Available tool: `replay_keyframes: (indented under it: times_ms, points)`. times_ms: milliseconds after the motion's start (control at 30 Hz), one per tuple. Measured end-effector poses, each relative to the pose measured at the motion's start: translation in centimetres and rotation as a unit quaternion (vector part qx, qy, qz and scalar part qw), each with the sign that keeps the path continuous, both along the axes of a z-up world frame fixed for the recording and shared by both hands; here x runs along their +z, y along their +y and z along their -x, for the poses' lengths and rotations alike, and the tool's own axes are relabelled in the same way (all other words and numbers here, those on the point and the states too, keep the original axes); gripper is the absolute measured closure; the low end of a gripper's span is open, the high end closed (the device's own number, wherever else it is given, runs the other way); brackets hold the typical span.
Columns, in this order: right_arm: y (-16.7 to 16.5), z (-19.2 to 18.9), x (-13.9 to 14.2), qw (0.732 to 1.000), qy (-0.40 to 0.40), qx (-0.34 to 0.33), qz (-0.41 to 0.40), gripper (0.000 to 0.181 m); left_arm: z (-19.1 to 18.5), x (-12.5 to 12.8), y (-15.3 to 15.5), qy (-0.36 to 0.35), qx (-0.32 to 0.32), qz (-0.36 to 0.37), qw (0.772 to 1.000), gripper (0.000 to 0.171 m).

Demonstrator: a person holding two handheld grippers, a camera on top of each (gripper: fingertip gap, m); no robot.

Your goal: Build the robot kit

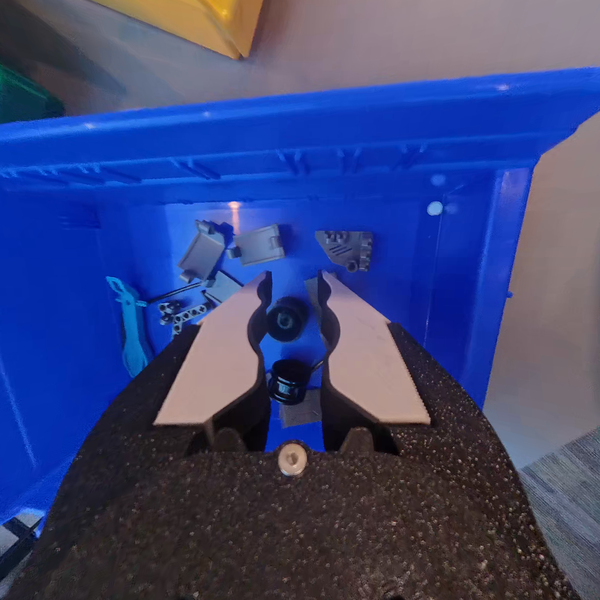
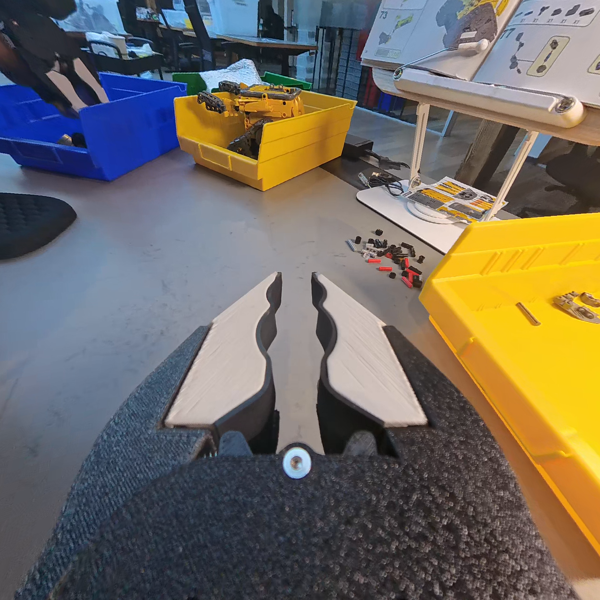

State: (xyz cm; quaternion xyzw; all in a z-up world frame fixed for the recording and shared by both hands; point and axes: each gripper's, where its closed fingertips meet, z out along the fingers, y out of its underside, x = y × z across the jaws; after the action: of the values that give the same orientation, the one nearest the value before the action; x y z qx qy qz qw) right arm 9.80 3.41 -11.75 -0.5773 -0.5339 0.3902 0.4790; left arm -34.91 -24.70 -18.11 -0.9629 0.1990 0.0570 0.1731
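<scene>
My left gripper (image 1: 294,276) is open and empty, reaching down into a blue bin (image 1: 292,130). A black wheel (image 1: 286,319) lies on the bin floor between its fingers, and a black spool-like part (image 1: 288,380) lies nearer the gripper's base. Grey panels (image 1: 227,253), a grey angled piece (image 1: 345,250), a grey holed beam (image 1: 181,316) and a light blue piece (image 1: 130,324) lie around them. My right gripper (image 2: 296,281) is open and empty, above the bare grey table (image 2: 162,276). The left gripper also shows far off in the right wrist view (image 2: 68,104), inside the blue bin (image 2: 123,136).
A yellow bin (image 2: 292,143) holds a yellow and black brick model (image 2: 256,107). A second yellow bin (image 2: 519,324) at the right holds grey pieces. Small black and red pins (image 2: 396,256) lie loose on the table. A booklet on a white stand (image 2: 487,87) stands at the back right. A black pad (image 2: 29,224) lies at the left. My hands' fingertips stand some 55 cm from each other.
</scene>
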Motion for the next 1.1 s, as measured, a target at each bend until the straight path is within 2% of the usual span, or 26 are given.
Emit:
replay_keyframes:
  times_ms: [200, 367, 433, 533, 700, 933, 1033, 1100]
  points:
    - [0.0, -0.4, 0.0, 1.0, 0.0, -0.006, -0.004, 0.163, -1.3, -0.8, -2.1, -0.049, -0.001, 0.076, 0.996, 0.146]
    - [0.0, -0.1, -0.4, 1.0, -0.001, -0.003, 0.01, 0.163, -1.7, -2.2, -3.3, -0.041, -0.004, 0.117, 0.992, 0.146]
    - [-0.2, 0.0, -0.4, 1.0, -0.004, 0.0, 0.007, 0.163, -1.6, -2.7, -3.7, -0.038, -0.001, 0.128, 0.991, 0.152]
    - [-0.3, 0.1, -0.6, 1.0, -0.008, 0.002, 0.002, 0.163, -1.3, -3.1, -4.1, -0.037, 0.002, 0.137, 0.99, 0.165]
    - [-0.1, -0.2, -0.7, 1.0, -0.006, -0.001, 0.006, 0.163, -0.9, -2.2, -3.9, -0.037, 0.008, 0.118, 0.992, 0.165]
    - [-0.2, -0.2, -1.0, 1.0, -0.008, 0.001, 0.007, 0.163, -0.2, 1.6, -3.5, -0.025, 0.027, 0.042, 0.998, 0.165]
    - [-0.2, -0.1, -1.0, 1.0, -0.008, 0.003, 0.008, 0.163, -1.1, 6.2, -1.4, -0.051, 0.035, -0.077, 0.995, 0.164]
    - [-0.4, 0.1, -1.0, 1.0, -0.004, 0.007, 0.012, 0.163, -4.5, 10.9, 1.2, -0.119, 0.013, -0.193, 0.974, 0.165]
